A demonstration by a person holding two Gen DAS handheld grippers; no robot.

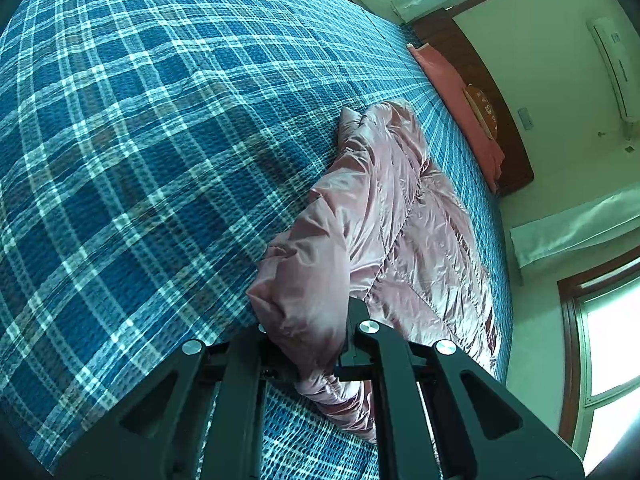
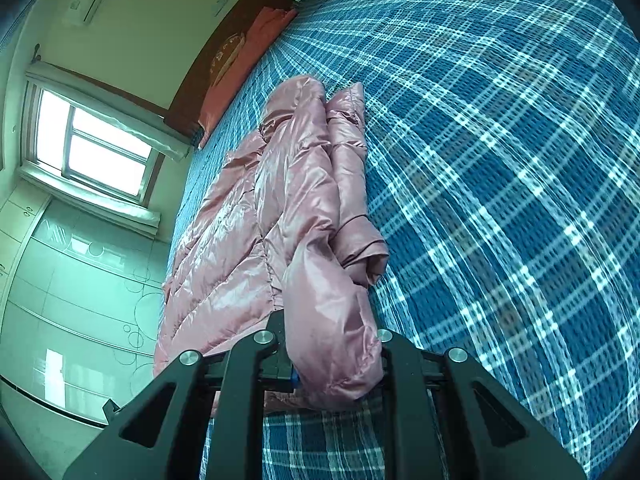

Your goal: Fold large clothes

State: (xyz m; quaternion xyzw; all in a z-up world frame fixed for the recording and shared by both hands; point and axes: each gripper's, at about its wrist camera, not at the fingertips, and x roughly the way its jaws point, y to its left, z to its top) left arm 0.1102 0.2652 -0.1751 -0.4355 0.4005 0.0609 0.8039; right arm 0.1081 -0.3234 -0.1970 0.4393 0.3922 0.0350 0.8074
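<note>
Left gripper (image 1: 308, 340) clamped on a puffy fold of the pink down jacket (image 1: 400, 220); right gripper (image 2: 332, 356) likewise pinched shut on padded fabric at the near end — both hold the same garment. Jacket lies lengthwise on the blue plaid bedspread (image 1: 140, 140), a sleeve (image 2: 352, 184) already laid along its body, far end toward the red pillow (image 1: 452, 80) at the headboard. Step in hand, by my reading: carrying the near hem over for a crosswise fold. Next move calls for both grips travelling together, level, then letting go only once the edge rests flat — slippery shell may slide
</note>
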